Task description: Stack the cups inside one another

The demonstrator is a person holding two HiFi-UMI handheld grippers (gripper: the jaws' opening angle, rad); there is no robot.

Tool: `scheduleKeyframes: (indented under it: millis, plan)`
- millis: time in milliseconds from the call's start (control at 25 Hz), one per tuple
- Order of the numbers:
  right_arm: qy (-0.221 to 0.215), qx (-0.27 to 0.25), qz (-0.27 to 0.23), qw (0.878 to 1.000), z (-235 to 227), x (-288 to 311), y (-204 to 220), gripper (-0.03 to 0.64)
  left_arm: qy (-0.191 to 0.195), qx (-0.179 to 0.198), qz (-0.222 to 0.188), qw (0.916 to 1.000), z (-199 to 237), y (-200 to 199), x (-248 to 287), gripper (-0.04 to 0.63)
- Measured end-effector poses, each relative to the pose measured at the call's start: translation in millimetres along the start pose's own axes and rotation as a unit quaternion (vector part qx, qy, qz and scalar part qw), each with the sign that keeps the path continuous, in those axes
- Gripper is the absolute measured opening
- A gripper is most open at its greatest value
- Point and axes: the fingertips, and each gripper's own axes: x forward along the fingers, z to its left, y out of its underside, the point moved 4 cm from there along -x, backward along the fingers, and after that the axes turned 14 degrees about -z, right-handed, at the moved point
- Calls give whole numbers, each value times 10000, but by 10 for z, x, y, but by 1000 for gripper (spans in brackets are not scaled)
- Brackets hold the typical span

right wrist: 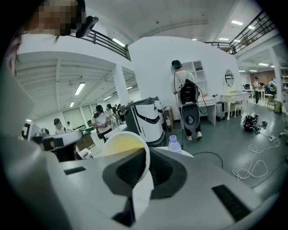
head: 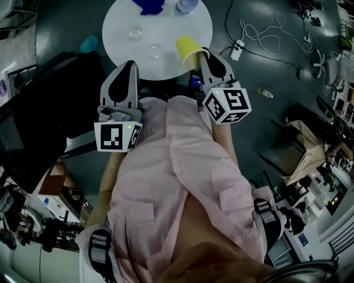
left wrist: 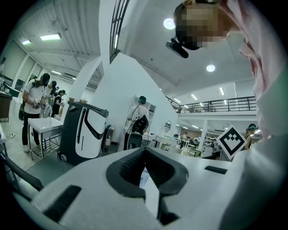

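Note:
A yellow cup [head: 187,48] hangs tilted over the near right edge of the round white table [head: 116,27], with my right gripper [head: 203,53] shut on its rim. In the right gripper view the cup [right wrist: 120,146] shows its open mouth, its wall pinched between the jaws of the right gripper [right wrist: 146,152]. Two clear cups [head: 134,33] [head: 155,52] stand apart on the table. My left gripper [head: 131,64] hovers at the table's near edge; its jaws meet at the tips of the left gripper [left wrist: 145,151], with nothing held.
A water bottle [head: 186,5] [right wrist: 174,144] and a blue object [head: 149,5] sit at the table's far side. A teal cup [head: 88,43] lies off the table's left. Cables and a power strip [head: 238,48] lie on the floor to the right. A black desk [head: 33,127] stands left.

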Motion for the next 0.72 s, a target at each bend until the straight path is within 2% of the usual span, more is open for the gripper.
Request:
scheduleKeyframes:
  millis: [120,280,720]
  plan:
    - [-42,25,62,10000,52,39,28,34,-131,66,-24,9999,73,-38,-63,17]
    - [-72,-31,240,9997,123,140,78,34,-311,-32,-8,9995,213,-38,-118,16]
    - [-59,49,617,9981,122,217,241,35,-285,-26,-22,9996,231,-39,8,15]
